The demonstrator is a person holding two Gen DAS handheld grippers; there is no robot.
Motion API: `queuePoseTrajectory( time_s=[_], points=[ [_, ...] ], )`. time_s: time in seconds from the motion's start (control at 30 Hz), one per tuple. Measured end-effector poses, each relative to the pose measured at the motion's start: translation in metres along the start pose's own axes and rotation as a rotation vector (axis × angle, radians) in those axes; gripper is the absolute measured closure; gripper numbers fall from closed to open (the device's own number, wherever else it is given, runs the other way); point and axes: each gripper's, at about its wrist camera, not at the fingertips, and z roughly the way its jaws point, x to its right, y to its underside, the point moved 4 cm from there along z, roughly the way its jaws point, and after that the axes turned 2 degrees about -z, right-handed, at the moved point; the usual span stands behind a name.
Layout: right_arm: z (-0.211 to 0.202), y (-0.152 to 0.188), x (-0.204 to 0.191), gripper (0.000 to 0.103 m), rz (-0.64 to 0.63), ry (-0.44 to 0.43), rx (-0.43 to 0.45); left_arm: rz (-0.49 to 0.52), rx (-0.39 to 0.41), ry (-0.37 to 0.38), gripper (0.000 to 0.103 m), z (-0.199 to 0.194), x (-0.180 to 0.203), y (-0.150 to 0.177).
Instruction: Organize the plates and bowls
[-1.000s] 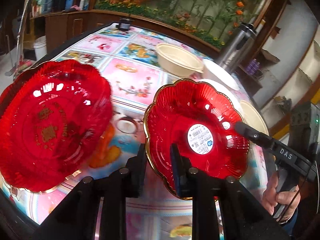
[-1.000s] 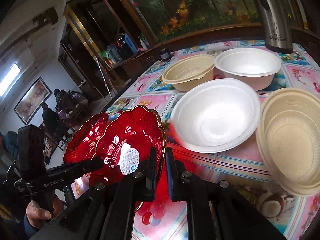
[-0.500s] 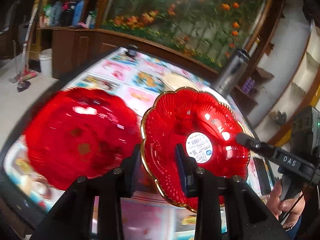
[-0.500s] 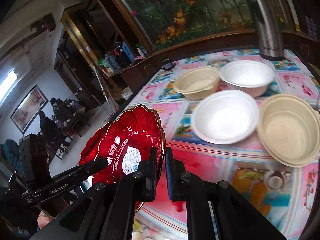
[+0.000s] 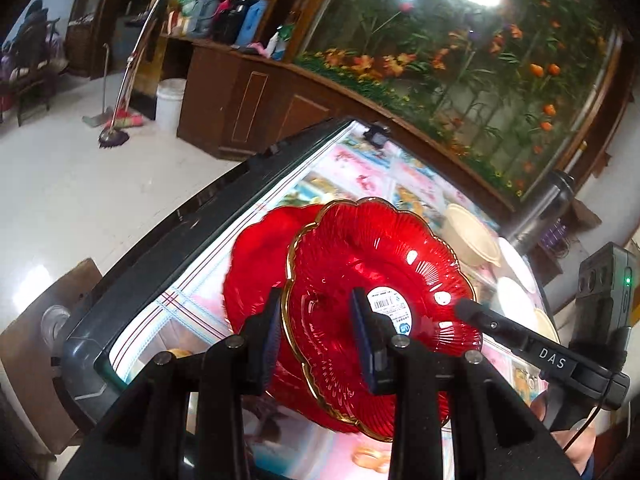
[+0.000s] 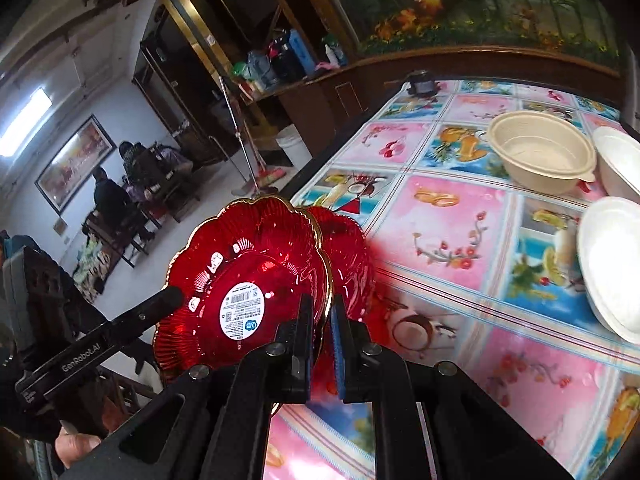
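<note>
A red gold-rimmed scalloped plate with a white sticker is held in the air, partly over a second red plate that lies on the table near its left edge. My right gripper is shut on the held plate's rim. My left gripper is open, its fingers straddling the opposite rim without pinching it. The second plate shows behind the held one in the right wrist view.
A beige bowl and two white bowls stand on the floral tablecloth to the right. A steel thermos stands at the far edge. The table's dark left edge is close.
The held plate has moved left, from beside the second red plate to partly above it. Both grippers travelled with it and the view swung toward the table's left edge.
</note>
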Motion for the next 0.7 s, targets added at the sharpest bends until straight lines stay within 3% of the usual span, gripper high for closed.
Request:
queuePoseTrajectory(
  time_s=[0.33,0.7],
  points=[
    [0.052,-0.005,0.01,0.093,-0.001,0.065,-0.081,-0.013,-0.037,-0.041,0.072,0.031,-0.018,-0.004],
    [0.043,0.005,0.014,0.091,-0.056,0.138,-0.12,0.05,-0.079,-0.046,0.072,0.031,0.003,0.009]
  ],
)
